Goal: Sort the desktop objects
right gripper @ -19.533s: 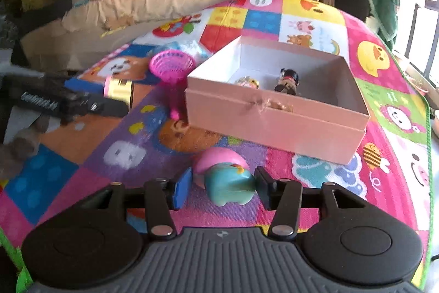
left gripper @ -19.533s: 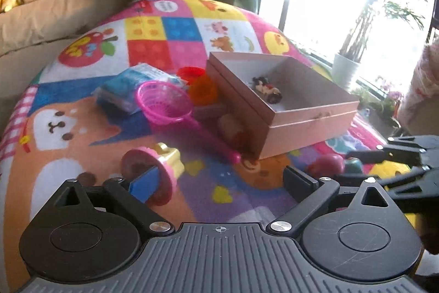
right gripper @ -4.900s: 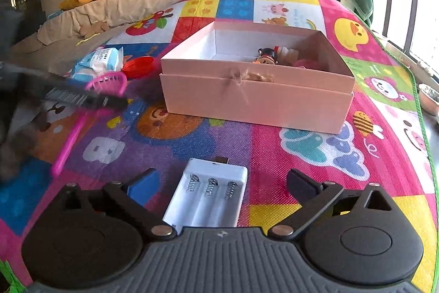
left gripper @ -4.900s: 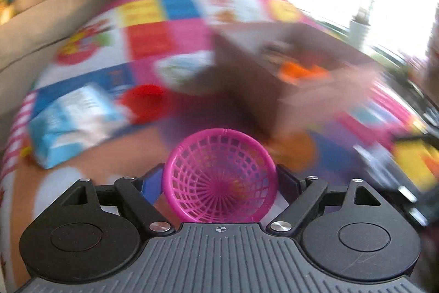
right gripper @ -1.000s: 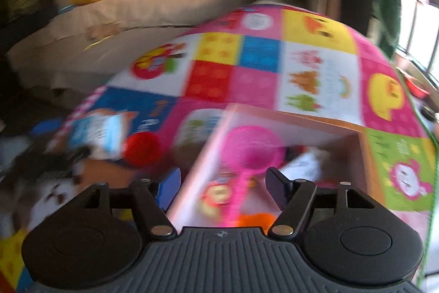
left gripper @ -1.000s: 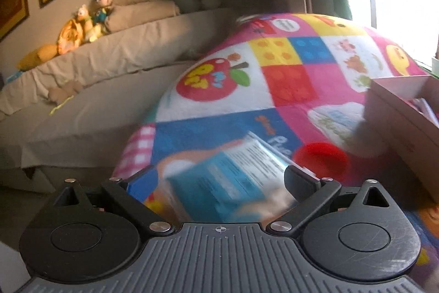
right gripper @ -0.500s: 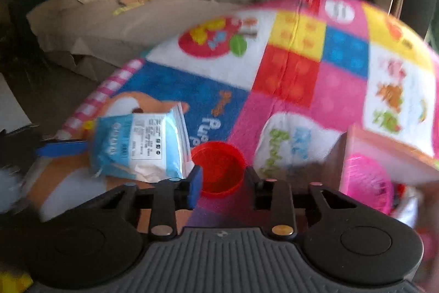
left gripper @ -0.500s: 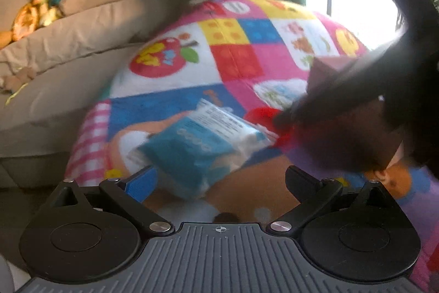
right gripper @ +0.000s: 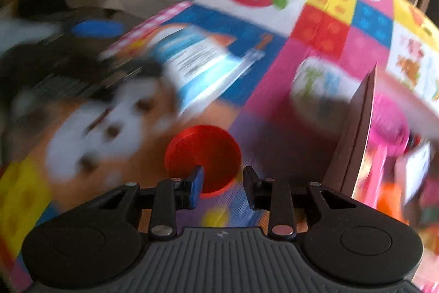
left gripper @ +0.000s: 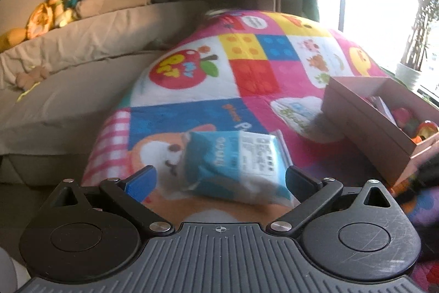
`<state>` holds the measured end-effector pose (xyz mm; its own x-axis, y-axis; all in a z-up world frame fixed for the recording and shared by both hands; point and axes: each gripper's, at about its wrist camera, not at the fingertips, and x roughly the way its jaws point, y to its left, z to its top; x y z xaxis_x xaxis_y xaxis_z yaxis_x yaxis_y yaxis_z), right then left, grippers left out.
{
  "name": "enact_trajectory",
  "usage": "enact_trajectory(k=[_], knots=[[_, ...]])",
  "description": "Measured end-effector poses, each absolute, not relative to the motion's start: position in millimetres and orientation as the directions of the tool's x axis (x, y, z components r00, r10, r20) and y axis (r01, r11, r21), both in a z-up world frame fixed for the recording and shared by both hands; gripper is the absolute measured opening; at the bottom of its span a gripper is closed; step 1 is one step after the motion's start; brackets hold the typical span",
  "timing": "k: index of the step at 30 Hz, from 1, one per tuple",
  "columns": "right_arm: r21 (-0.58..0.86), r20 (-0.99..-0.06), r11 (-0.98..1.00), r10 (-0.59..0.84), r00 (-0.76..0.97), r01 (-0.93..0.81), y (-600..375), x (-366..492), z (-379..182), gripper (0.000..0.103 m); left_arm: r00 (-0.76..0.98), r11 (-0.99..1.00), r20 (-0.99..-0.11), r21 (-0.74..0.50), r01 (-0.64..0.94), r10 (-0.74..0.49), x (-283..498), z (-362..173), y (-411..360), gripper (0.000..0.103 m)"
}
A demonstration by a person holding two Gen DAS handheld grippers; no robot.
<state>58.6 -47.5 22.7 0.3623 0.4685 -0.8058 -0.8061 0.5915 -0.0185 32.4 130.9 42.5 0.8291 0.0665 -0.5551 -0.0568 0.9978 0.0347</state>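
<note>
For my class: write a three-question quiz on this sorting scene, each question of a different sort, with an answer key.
1. True or false: the left gripper has its jaws spread wide, with the blue packet lying between its fingers.
2. Which thing lies just ahead of the right gripper? A) a green ball B) the red cap C) a spoon
3. Fill in: the pink strainer lies inside the ______.

Key
1. True; the fingers stand clear of the packet on both sides.
2. B; whether the narrow jaws touch the cap cannot be told through the blur.
3. Box, the pink cardboard one on the play mat.
</note>
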Motion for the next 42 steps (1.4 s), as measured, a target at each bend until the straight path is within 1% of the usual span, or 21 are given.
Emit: enact_trajectory(k=[4, 7, 10, 12, 14, 18, 22, 24, 27, 29, 31, 33, 35, 38, 42], knots=[[0.006, -0.798, 0.565, 0.500, 0.336, -0.825, -88, 20, 21, 0.031, 0.813, 0.999, -0.580, 0.023, -0.048, 0.052, 38, 37, 123, 0.103], [0.015, -0.794, 0.595, 0.496, 0.352, -0.804, -120, 6, 19, 0.033, 0.798, 0.999, -0.602, 0.002, -0.035, 0.029, 41, 33, 116, 0.103], [0.046, -0.785, 0.645, 0.495, 0.372, -0.763, -151, 5, 20, 0.041, 0.781, 0.999, -0.624, -0.043, 0.021, -0.043, 41, 28, 102, 0.103], [0.085, -0.758, 0.677, 0.520, 0.394, -0.731, -173, 8, 25, 0.056, 0.772, 0.996, -0.631, -0.061, 0.057, -0.083, 41, 26, 92, 0.103], [0.089, -0.723, 0.718, 0.523, 0.451, -0.690, -189, 16, 31, 0.062, 0.771, 0.996, -0.630, -0.060, 0.072, -0.094, 40, 27, 85, 0.103], [0.114, -0.687, 0.786, 0.504, 0.523, -0.607, -202, 48, 35, 0.062, 0.806, 1.000, -0.591, -0.028, 0.011, -0.025, 40, 41, 91, 0.103], [0.176, -0.669, 0.803, 0.522, 0.529, -0.569, -196, 81, 28, 0.063, 0.826, 0.993, -0.562, -0.059, -0.098, 0.048, 46, 55, 121, 0.103], [0.218, -0.648, 0.795, 0.552, 0.525, -0.566, -189, 91, 24, 0.063, 0.819, 0.987, -0.570, -0.083, -0.136, 0.065, 49, 56, 137, 0.103], [0.174, -0.634, 0.820, 0.517, 0.575, -0.545, -177, 93, 13, 0.063, 0.810, 0.981, -0.583, -0.111, -0.159, 0.065, 53, 53, 152, 0.103], [0.190, -0.634, 0.817, 0.525, 0.567, -0.544, -176, 91, 7, 0.063, 0.805, 0.978, -0.589, -0.116, -0.173, 0.073, 55, 49, 158, 0.103], [0.210, -0.630, 0.809, 0.541, 0.557, -0.549, -182, 84, 4, 0.067, 0.799, 0.974, -0.596, -0.125, -0.189, 0.079, 60, 43, 164, 0.103], [0.180, -0.624, 0.823, 0.519, 0.584, -0.539, -190, 73, 3, 0.071, 0.793, 0.965, -0.605, -0.154, -0.212, 0.078, 65, 38, 169, 0.103], [0.135, -0.617, 0.838, 0.489, 0.617, -0.528, -200, 61, 4, 0.074, 0.794, 0.955, -0.607, -0.219, -0.199, 0.026, 69, 35, 172, 0.103], [0.135, -0.595, 0.853, 0.477, 0.647, -0.504, -221, 50, 6, 0.081, 0.787, 0.951, -0.613, -0.276, -0.138, -0.064, 71, 31, 163, 0.103], [0.145, -0.586, 0.889, 0.431, 0.687, -0.434, -234, 52, -1, 0.082, 0.755, 0.972, -0.637, -0.235, 0.005, -0.158, 61, 28, 124, 0.103]])
